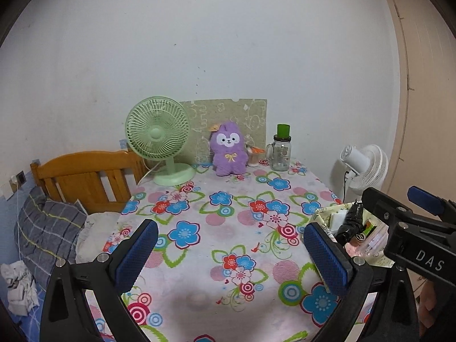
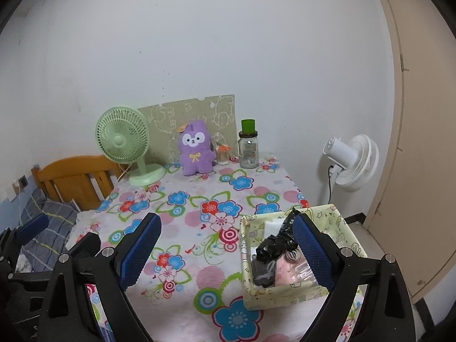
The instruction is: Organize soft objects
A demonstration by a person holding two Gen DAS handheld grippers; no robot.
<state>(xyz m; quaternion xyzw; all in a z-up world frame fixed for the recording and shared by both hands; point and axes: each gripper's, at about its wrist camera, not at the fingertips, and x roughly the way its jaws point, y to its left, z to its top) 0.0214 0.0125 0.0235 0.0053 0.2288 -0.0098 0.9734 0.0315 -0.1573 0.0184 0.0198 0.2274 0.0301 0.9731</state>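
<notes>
At the far left, a wooden headboard [image 1: 85, 176] stands beside the bench [image 1: 216, 228], which is covered in a flowered cloth. The left gripper [image 1: 230, 252] hangs over the near bench, jaws wide and holding nothing. At the far edge stands a green desk fan [image 1: 158, 136], and just right of it sits the purple plush toy [image 1: 229, 149], upright against a patterned board [image 1: 233, 116]. A glass jar [image 1: 280, 151] with a green cap stands to the right of the toy. The right gripper [image 2: 226, 252] also has wide, empty jaws, above the near right corner where a fabric basket [image 2: 249, 290] holds a crumpled black bag [image 2: 278, 240]. A white fan [image 2: 352, 161] stands beyond the bench's right side.
</notes>
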